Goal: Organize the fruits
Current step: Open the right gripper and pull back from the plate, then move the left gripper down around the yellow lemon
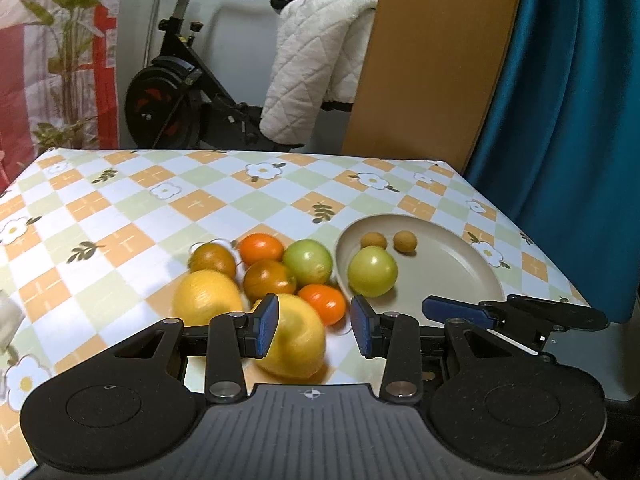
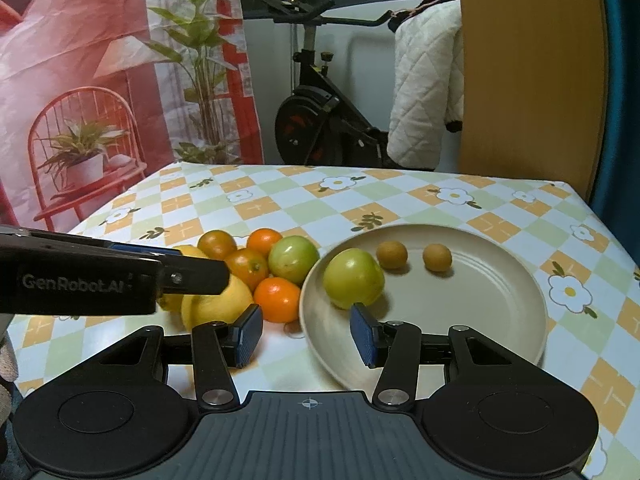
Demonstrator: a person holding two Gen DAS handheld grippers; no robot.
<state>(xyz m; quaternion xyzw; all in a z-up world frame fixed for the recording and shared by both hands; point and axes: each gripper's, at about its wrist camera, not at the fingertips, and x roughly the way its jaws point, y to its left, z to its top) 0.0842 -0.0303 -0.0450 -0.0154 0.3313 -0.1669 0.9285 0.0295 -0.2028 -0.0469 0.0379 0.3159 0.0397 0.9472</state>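
A beige plate holds a green fruit and two small brown fruits. Left of it on the tablecloth lies a heap: two lemons, orange tangerines, darker orange ones and a second green fruit. My left gripper is open and holds nothing, just above the near lemon and tangerine. My right gripper is open over the plate's near left rim. The left gripper's fingers reach in over the lemons.
The checked flowered tablecloth covers the whole table. Behind the far edge stand an exercise bike with a white quilt over it, a wooden panel and a blue curtain. One of the right gripper's fingers lies beside the plate.
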